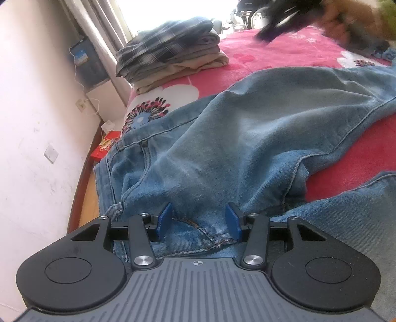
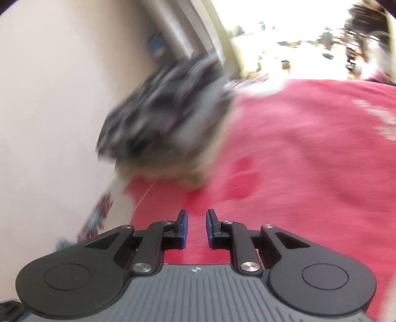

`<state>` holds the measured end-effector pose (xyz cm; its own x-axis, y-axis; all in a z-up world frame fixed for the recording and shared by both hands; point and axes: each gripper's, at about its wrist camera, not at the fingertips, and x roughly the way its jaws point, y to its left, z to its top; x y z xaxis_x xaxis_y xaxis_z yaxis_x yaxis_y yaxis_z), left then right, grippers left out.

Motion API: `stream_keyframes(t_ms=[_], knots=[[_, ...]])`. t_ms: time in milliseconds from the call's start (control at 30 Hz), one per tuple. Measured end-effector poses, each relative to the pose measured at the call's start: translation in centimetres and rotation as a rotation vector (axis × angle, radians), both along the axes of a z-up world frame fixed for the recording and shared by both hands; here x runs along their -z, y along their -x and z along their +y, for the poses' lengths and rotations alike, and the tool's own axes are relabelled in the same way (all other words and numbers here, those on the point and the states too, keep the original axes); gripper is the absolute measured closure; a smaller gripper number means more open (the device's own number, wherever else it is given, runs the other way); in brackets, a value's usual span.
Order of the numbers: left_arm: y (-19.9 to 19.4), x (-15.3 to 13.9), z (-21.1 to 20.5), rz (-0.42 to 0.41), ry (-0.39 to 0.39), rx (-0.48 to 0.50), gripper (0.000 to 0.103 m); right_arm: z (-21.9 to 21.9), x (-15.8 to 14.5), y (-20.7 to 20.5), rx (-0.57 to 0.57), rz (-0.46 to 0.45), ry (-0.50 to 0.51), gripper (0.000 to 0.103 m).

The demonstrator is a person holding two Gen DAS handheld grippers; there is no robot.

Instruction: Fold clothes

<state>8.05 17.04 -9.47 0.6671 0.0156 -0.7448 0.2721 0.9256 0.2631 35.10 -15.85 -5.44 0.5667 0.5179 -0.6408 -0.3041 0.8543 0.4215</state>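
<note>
A pair of light blue jeans (image 1: 247, 138) lies spread and rumpled on the pink bed cover (image 1: 284, 57). My left gripper (image 1: 198, 219) is open, low over the jeans' waist area, with denim between and beneath its blue pads (image 1: 164, 220) but not pinched. In the left wrist view the right gripper (image 1: 279, 19) shows as a dark blur at the top right, held by a hand (image 1: 351, 19). The right wrist view is motion-blurred: my right gripper (image 2: 196, 228) hangs over bare pink cover (image 2: 309, 161), its pads a small gap apart with nothing between them.
A stack of folded clothes (image 1: 170, 52), plaid on top, sits at the bed's far left corner; it appears blurred as the folded stack (image 2: 163, 116) in the right wrist view. A white wall (image 1: 32, 123) runs along the left, with the bed's wooden edge (image 1: 79, 188) and a red packet (image 1: 105, 147) beside it.
</note>
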Motion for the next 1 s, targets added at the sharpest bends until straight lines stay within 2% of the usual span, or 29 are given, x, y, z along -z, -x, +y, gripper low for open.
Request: stream_keyframes(t_ms=[100,233,300,400,533,600,833,1000], knots=[[-0.1,-0.7,0.3,-0.001,0.002,-0.018,0.055,-7.0,-2.0,2.9,0.047,0.005,-0.009,0.085],[-0.4,-2.2,0.0,-0.023,0.012,-0.03,0.055,-15.5,-3.1,9.0,0.149,0.02,0.036,0.084],[-0.5,-3.1,-0.2,-0.035,0.018,-0.035,0.055,-19.8,-3.1,11.8,0.243,0.037,0.045,0.078],[-0.8,-4.3,-0.7,-0.051,0.027,-0.039,0.055,-26.7,-3.0,15.6,0.441,0.064,0.033,0.077],[-1.5,-5.1,-3.5,-0.044,0.047,-0.001,0.055,-34.4,-2.0,19.1,0.691,0.13,0.001,0.073],[-1.9,-5.3,-5.1,-0.039,0.056,0.024,0.055,-36.8,-1.0,20.0,0.755,0.173,0.002,0.072],[-2.4,-4.0,-10.4,-0.005,0.038,0.131,0.055,-39.8,1.9,20.8,0.821,0.275,-0.009,0.05],[-2.4,-2.8,-12.2,0.029,0.026,0.167,0.055,-42.1,4.4,21.4,0.903,0.371,-0.135,0.049]])
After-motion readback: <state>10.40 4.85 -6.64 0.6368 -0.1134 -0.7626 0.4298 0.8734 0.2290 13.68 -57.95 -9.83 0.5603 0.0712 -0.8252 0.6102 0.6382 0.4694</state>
